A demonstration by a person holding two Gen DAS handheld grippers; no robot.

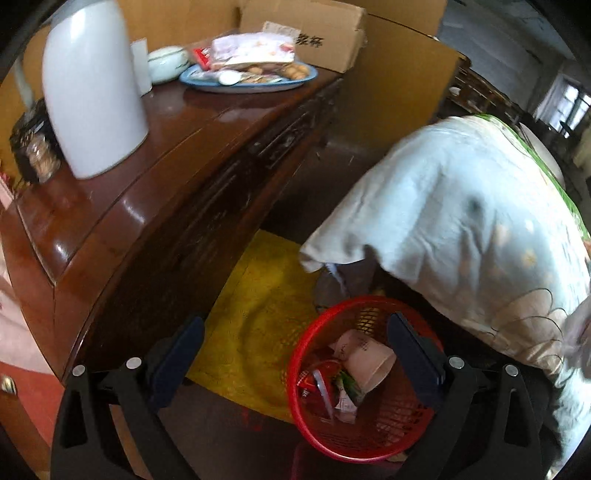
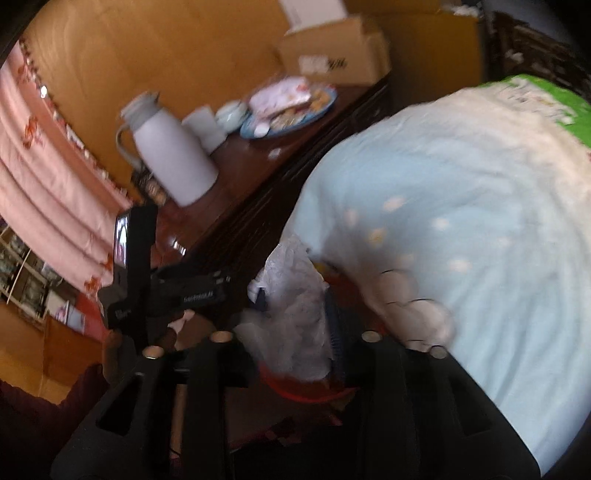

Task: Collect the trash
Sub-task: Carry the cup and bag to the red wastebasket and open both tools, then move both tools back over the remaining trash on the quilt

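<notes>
A red mesh basket (image 1: 399,421) stands on the floor and holds a paper cup (image 1: 369,362) and several wrappers (image 1: 325,376). My left gripper (image 1: 295,323) hangs over it, open wide and empty, its right finger above the basket's mouth. In the right wrist view, crumpled white plastic (image 2: 295,314) sits between the fingers of my right gripper (image 2: 295,299), which is open, with the basket's red rim (image 2: 295,391) just below. That view is blurred. The left hand-held gripper (image 2: 166,284) and a hand (image 2: 184,325) show to its left.
A dark wooden sideboard (image 1: 166,147) carries a white thermos jug (image 1: 92,85), a blue plate of snacks (image 1: 251,77) and a cardboard box (image 1: 325,29). A yellow mat (image 1: 258,314) lies beside the basket. A pale blue quilt (image 1: 461,221) overhangs the basket on the right.
</notes>
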